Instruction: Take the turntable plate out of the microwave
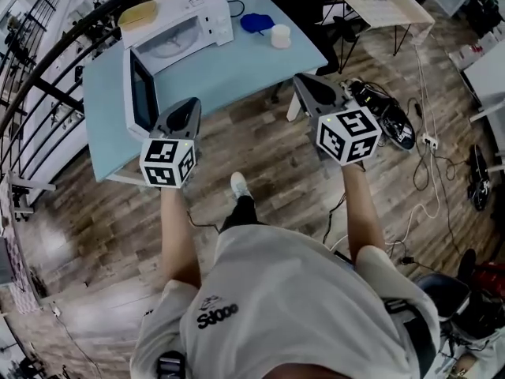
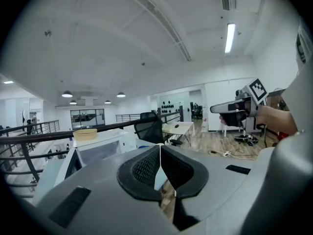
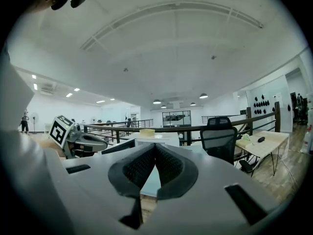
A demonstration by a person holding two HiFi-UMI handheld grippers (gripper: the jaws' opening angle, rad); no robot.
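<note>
A white microwave (image 1: 177,34) stands on the light blue table (image 1: 237,65), its door (image 1: 140,93) swung open toward me. Inside it lies the pale round turntable plate (image 1: 170,47). My left gripper (image 1: 194,103) is shut and empty, its tip over the table's near edge beside the open door. At the table's near right corner my right gripper (image 1: 300,79) is also shut and empty. In the left gripper view the jaws (image 2: 160,148) are pressed together, with the microwave (image 2: 105,148) ahead to the left. The right gripper view shows its shut jaws (image 3: 155,147) and the microwave (image 3: 156,138) beyond.
A yellow bowl-like thing (image 1: 138,12) sits on top of the microwave. A blue object (image 1: 256,22) and a white cup (image 1: 280,35) stand on the table's right part. A black chair (image 2: 149,126) is behind the table, a railing (image 1: 47,61) runs at the left, and cables (image 1: 430,172) lie on the floor.
</note>
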